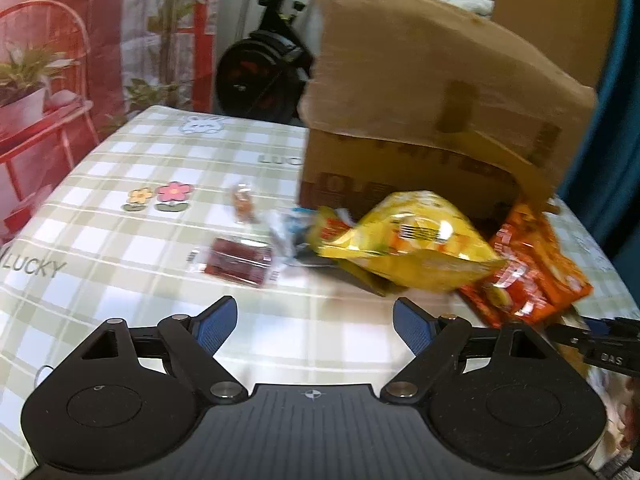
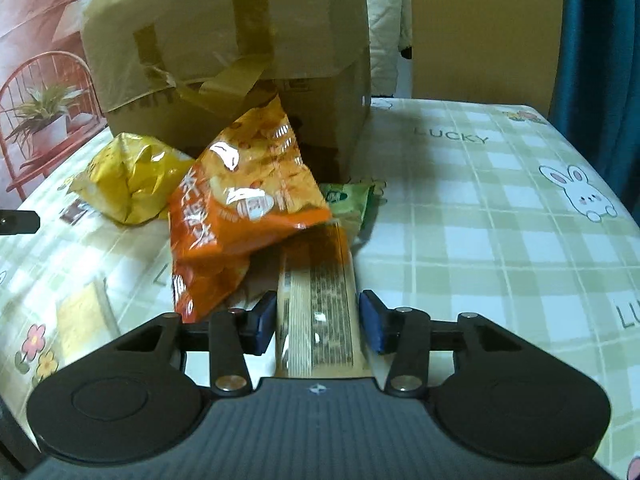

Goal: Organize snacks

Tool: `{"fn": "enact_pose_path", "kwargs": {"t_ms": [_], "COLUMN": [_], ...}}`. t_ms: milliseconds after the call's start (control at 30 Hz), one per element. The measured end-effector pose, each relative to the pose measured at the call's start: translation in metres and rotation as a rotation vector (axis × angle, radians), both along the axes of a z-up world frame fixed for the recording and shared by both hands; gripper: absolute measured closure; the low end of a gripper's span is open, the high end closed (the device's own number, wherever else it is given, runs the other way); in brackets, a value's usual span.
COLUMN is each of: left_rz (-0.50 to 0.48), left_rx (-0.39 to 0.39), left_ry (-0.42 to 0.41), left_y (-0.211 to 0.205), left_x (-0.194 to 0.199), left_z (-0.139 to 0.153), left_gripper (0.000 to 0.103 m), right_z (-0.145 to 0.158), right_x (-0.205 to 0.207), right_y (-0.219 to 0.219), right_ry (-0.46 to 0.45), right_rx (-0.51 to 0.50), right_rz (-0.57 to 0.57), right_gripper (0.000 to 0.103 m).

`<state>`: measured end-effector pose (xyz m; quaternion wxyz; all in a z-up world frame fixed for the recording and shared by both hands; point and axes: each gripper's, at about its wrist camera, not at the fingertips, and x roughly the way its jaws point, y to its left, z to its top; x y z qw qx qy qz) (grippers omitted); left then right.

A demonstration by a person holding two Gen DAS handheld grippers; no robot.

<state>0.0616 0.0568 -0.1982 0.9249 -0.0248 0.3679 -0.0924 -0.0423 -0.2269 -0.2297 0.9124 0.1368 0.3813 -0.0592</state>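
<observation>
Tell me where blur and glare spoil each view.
Left wrist: motion blur smears the box and yellow bag, with glare on the bag. Right wrist: sharper; glare spots on the orange bag, and fisheye bends the table edges.

I log: cardboard box (image 2: 224, 40), matt brown, with glossy tape strips. Orange snack bag (image 2: 244, 204) and yellow snack bag (image 1: 404, 240), shiny crinkled foil-plastic. Tabletop (image 2: 500, 240) covering, smooth checked cloth or vinyl, I cannot tell which. Left tool (image 1: 315, 326) pads (image 1: 216, 326), ribbed blue; its body, matt black plastic.
</observation>
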Motion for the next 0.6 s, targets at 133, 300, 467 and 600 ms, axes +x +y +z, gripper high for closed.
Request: {"fn": "enact_pose_path", "kwargs": {"t_ms": [133, 300, 467, 600], "left_rz": [0.102, 0.17, 0.232, 0.274], "left_rx": [-0.018, -0.055, -0.177, -0.165], "left_ry": [0.024, 0.054, 0.133, 0.13], "left_y": [0.021, 0.037, 0.049, 0.047], "left_x": [0.02, 0.055, 0.081, 0.096], "left_z": [-0.005, -0.011, -0.023, -0.034], "left_gripper": [0.023, 0.029, 0.036, 0.036], "right_z": [-0.003, -0.004, -0.004, -0.004], "right_x": [0.004, 0.005, 0.006, 0.005], "right_y": [0.005, 0.005, 0.002, 0.001], "right_ry": [-0.016, -0.018, -0.017, -0.017], "right_rx": [-0.04, -0.036, -0.018, -0.018], "right_rz": [0.006, -0.014, -0.022, -0.02], "right_gripper": [0.061, 0.062, 0.063, 0.063]}}
